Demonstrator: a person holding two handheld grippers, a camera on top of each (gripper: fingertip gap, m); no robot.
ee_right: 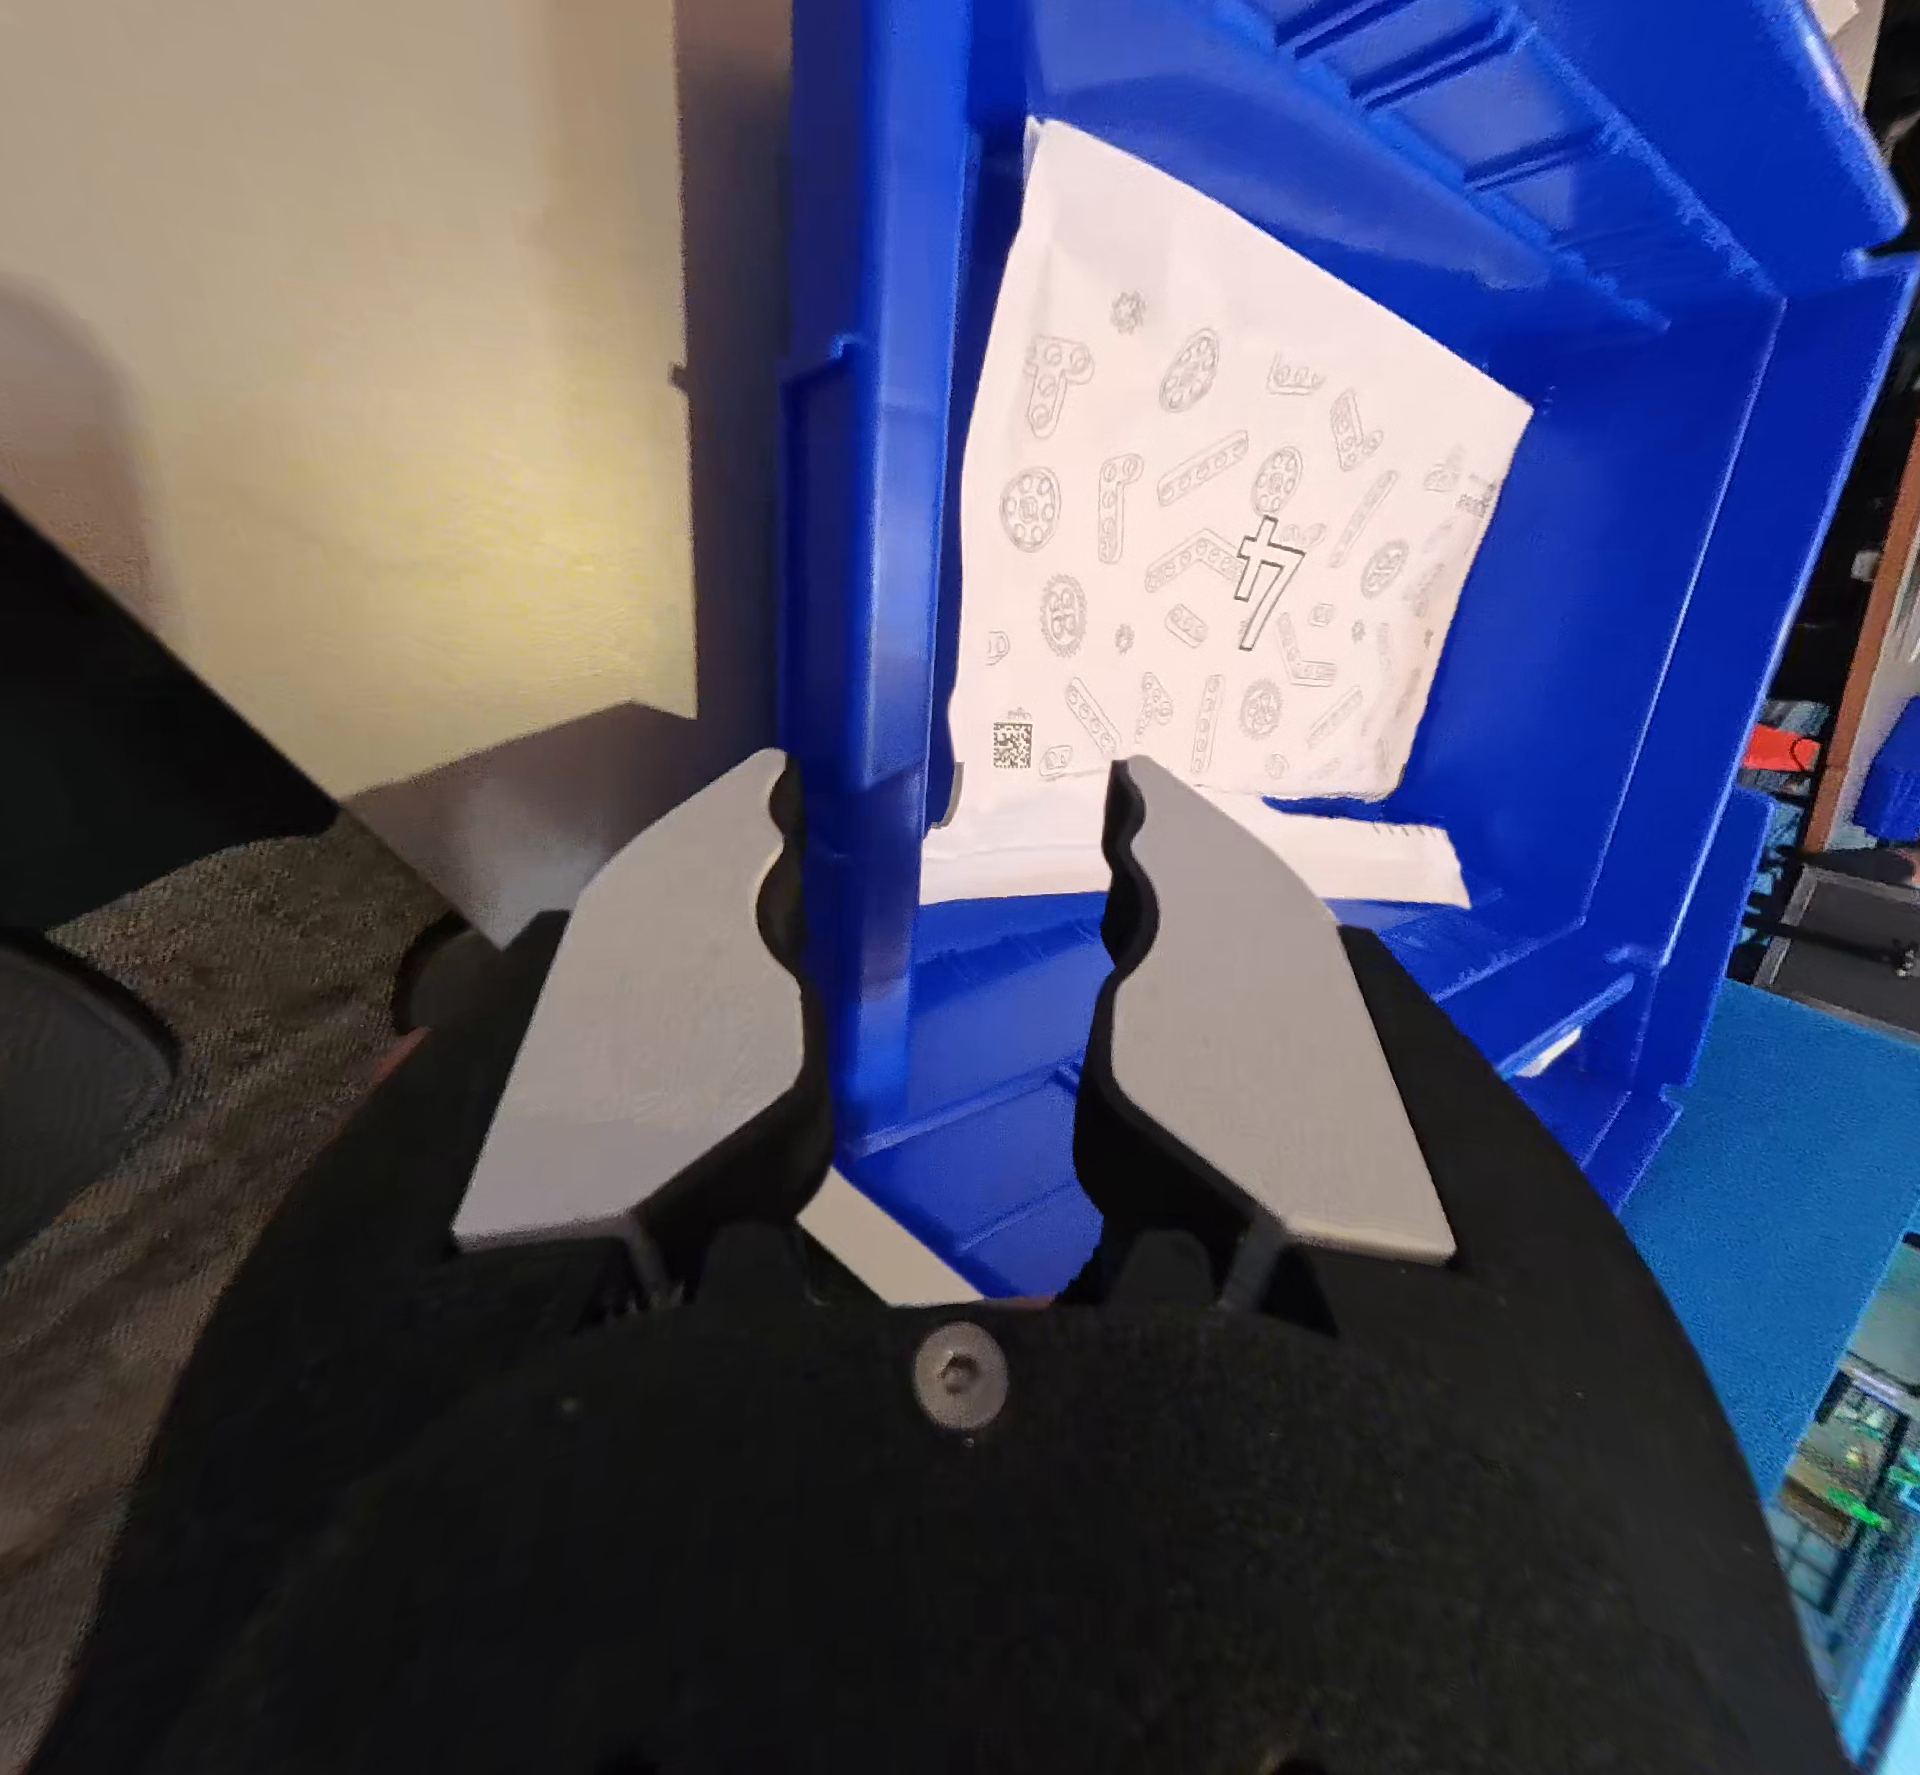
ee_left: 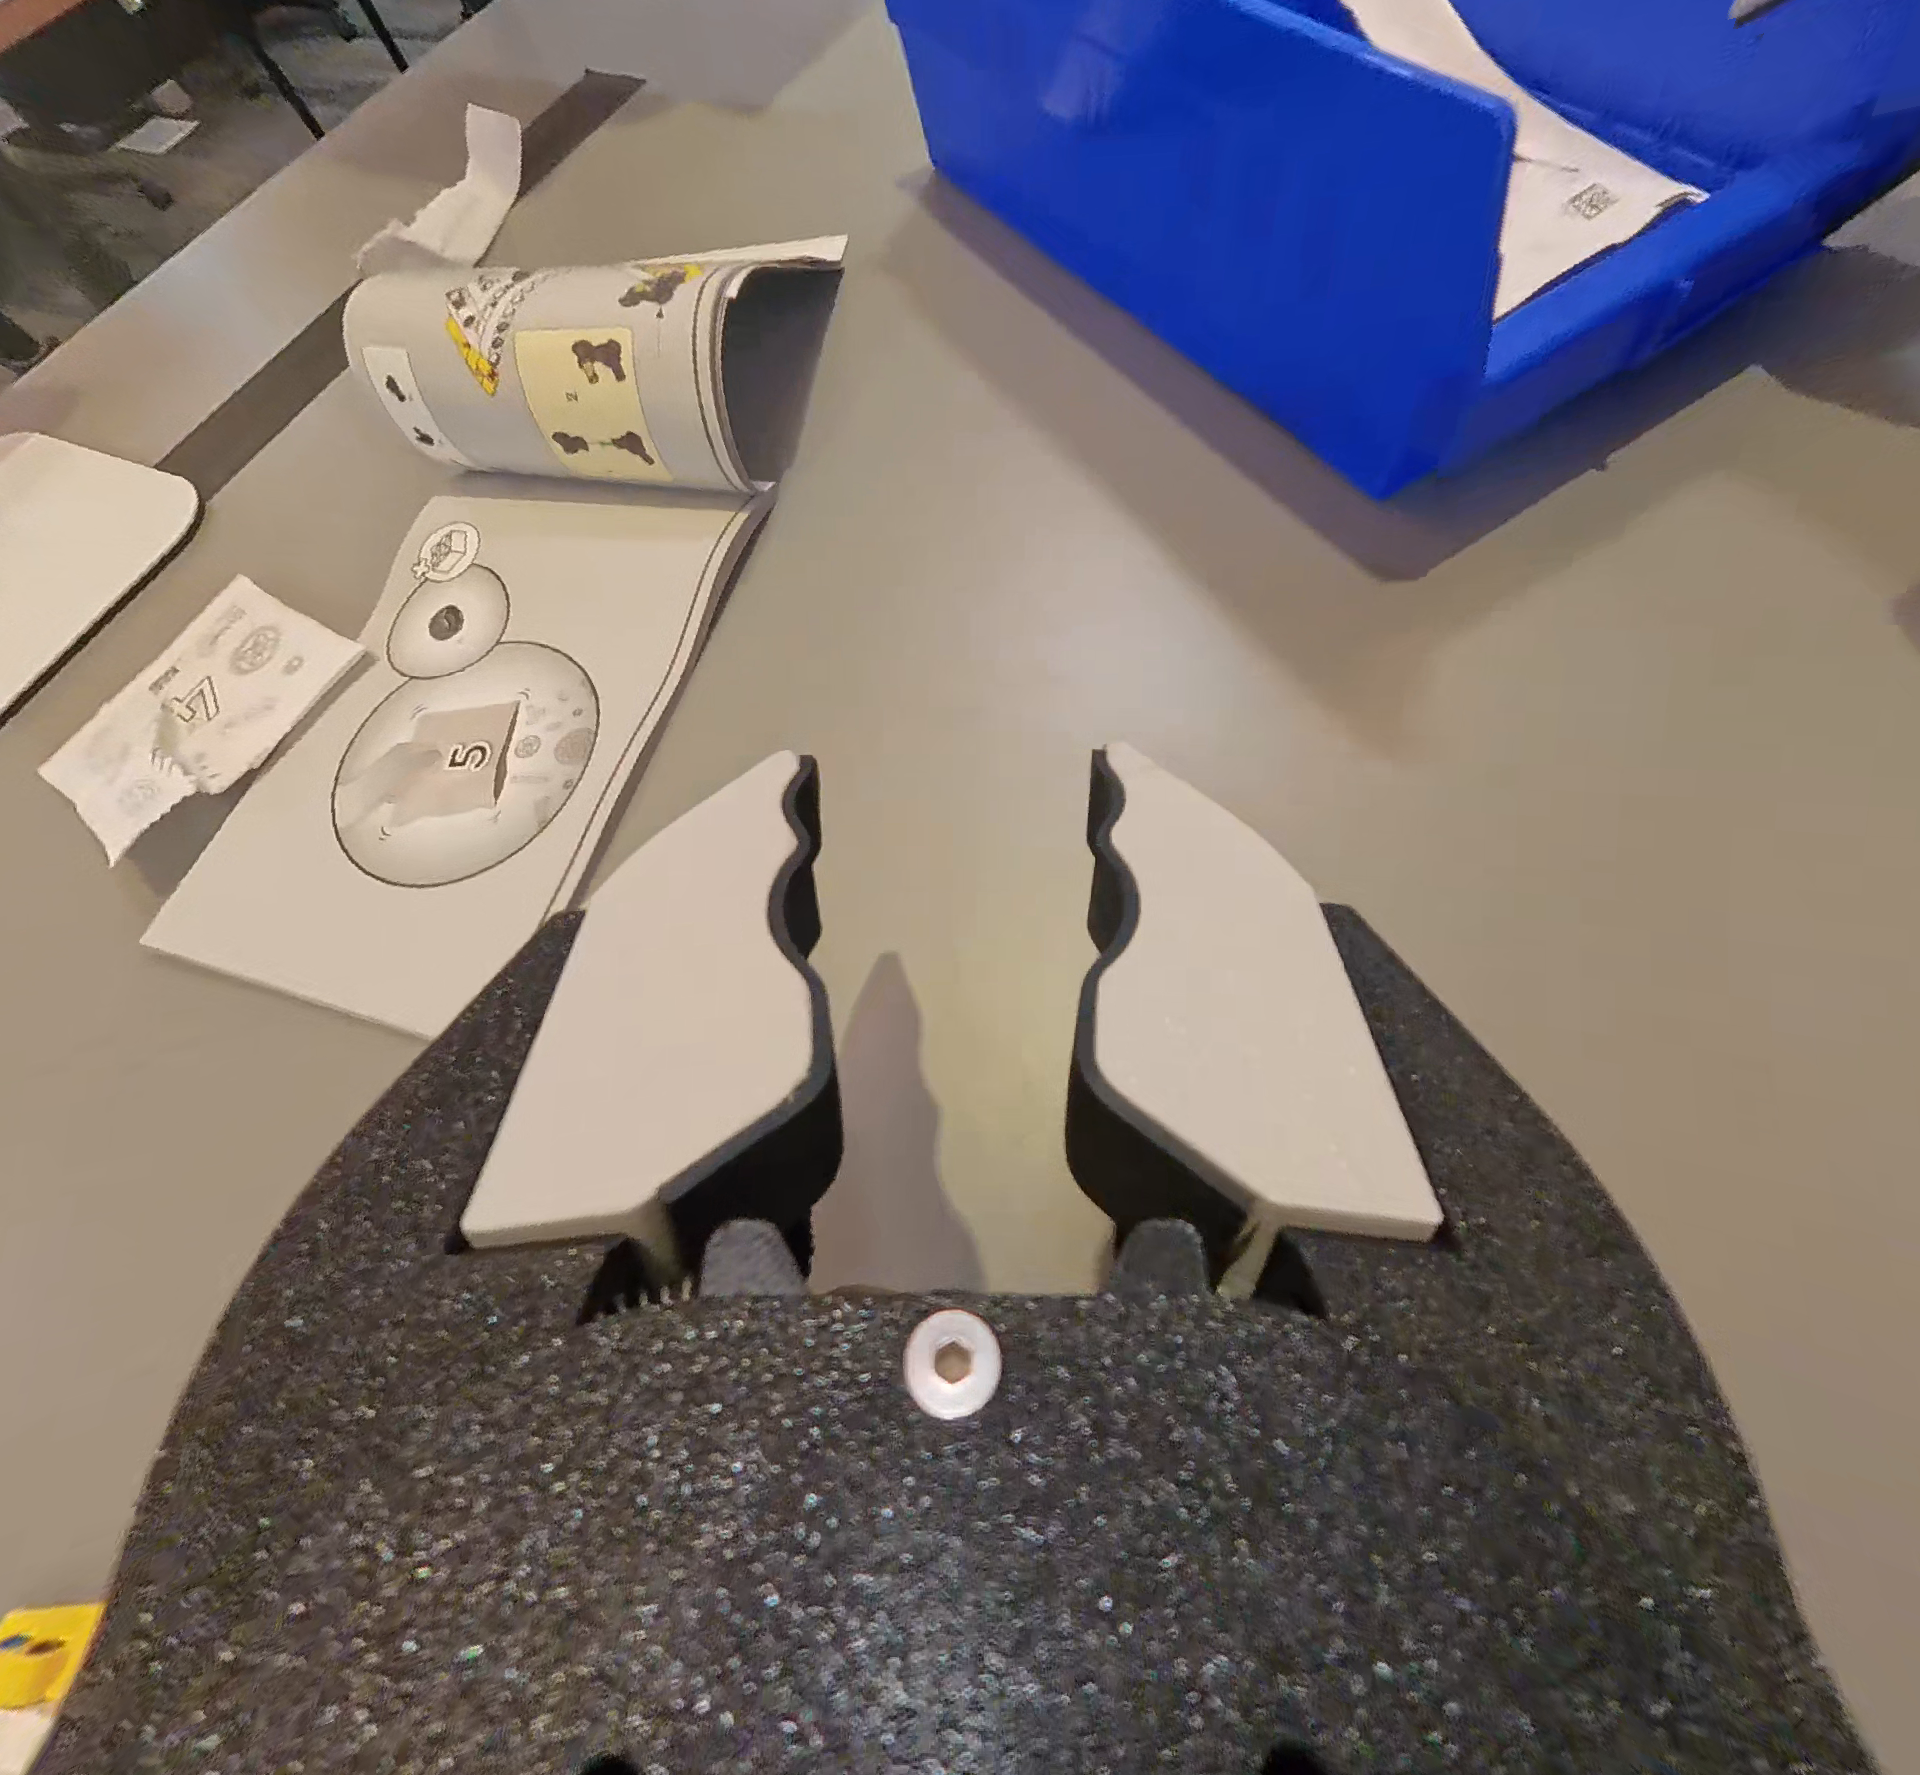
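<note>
Blue plastic bin (ee_right: pixel 1621 582) held a white printed paper bag (ee_right: pixel 1226 520); we saw the right gripper (ee_right: pixel 951 790) spread wide astride its near wall, right pad clear of it. Left of the bin, the left gripper (ee_left: pixel 951 790) gaped bare over the grey table (ee_left: pixel 1143 645), beside an open booklet (ee_left: pixel 488 749).

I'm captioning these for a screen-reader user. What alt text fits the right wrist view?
The open right gripper straddles the wall of a blue bin, one finger outside and one inside with a visible gap. A white printed paper bag lies in the bin, which looks tipped toward the camera.
</note>
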